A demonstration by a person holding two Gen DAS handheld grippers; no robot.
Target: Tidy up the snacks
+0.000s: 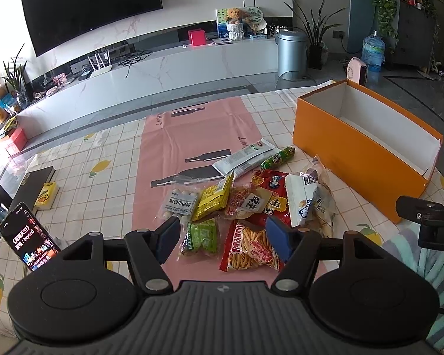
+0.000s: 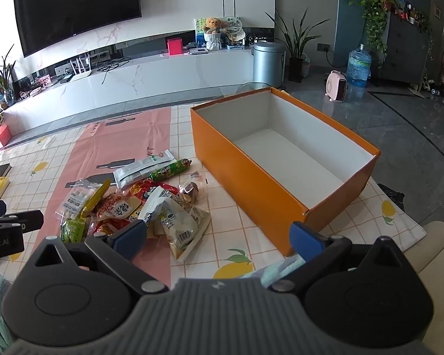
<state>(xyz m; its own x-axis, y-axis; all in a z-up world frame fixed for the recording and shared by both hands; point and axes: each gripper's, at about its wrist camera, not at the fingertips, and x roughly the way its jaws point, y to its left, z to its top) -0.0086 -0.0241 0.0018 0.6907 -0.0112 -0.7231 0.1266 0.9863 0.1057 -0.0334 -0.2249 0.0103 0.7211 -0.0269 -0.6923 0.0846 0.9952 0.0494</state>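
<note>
A pile of snack packets lies on the table: a red Mimi packet [image 1: 248, 247], a green packet [image 1: 202, 236], a yellow packet [image 1: 211, 198], a white packet [image 1: 242, 157] and a green sausage stick [image 1: 277, 157]. The pile also shows in the right wrist view, with a pale bag [image 2: 182, 222] nearest. An empty orange box [image 1: 361, 148] [image 2: 251, 177] stands to the right. My left gripper [image 1: 223, 238] is open and empty just above the pile's near edge. My right gripper [image 2: 219, 236] is open and empty, between the pile and the box.
A phone [image 1: 28, 236] leans at the left, beside a yellow box [image 1: 46, 195] and a dark book [image 1: 34, 182]. A pink mat [image 1: 192, 136] covers the table's middle. The table's far edge faces a TV cabinet [image 1: 162, 65].
</note>
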